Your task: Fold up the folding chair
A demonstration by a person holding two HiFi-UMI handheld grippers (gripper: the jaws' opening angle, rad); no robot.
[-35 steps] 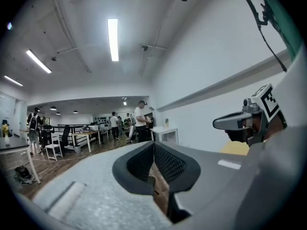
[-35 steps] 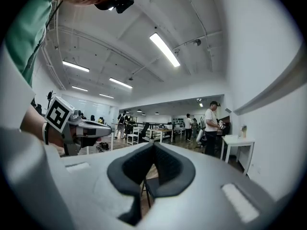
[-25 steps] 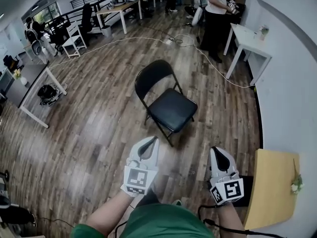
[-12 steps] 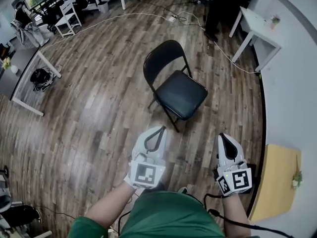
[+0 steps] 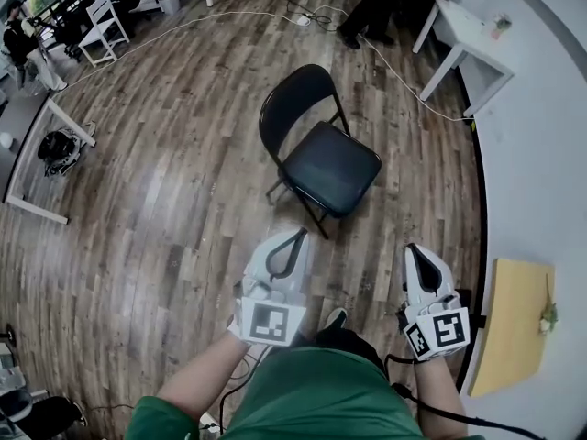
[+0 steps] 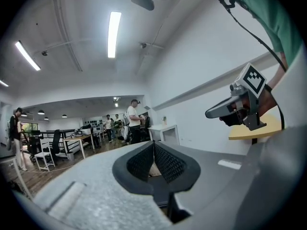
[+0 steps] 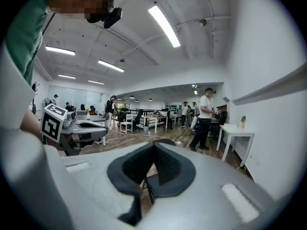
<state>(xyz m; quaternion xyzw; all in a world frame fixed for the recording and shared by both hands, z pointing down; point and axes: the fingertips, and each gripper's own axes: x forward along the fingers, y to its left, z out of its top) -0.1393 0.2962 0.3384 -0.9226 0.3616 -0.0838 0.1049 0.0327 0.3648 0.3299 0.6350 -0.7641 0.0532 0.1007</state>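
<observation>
One black folding chair point(image 5: 321, 159) stands fully open on the wood floor point(image 5: 156, 191), its seat flat and its backrest on the side away from me. It is just ahead of me and well apart from both tools.

My left gripper point(image 5: 297, 235) and right gripper point(image 5: 415, 248) point toward the chair with nothing in them, each pair of jaws pressed together.

By my reading, this is the approach: no part of the chair has been touched or tipped. The next move should call for spreading one pair of jaws to take the backrest's top rail. The other tool would then lift the seat's front edge until it swings up against the back.

A white cable point(image 5: 183, 30) trails across the boards behind the chair. A white table point(image 5: 463, 39) stands off to the right, and a tan tabletop point(image 5: 514, 319) sits near my right hand.
</observation>
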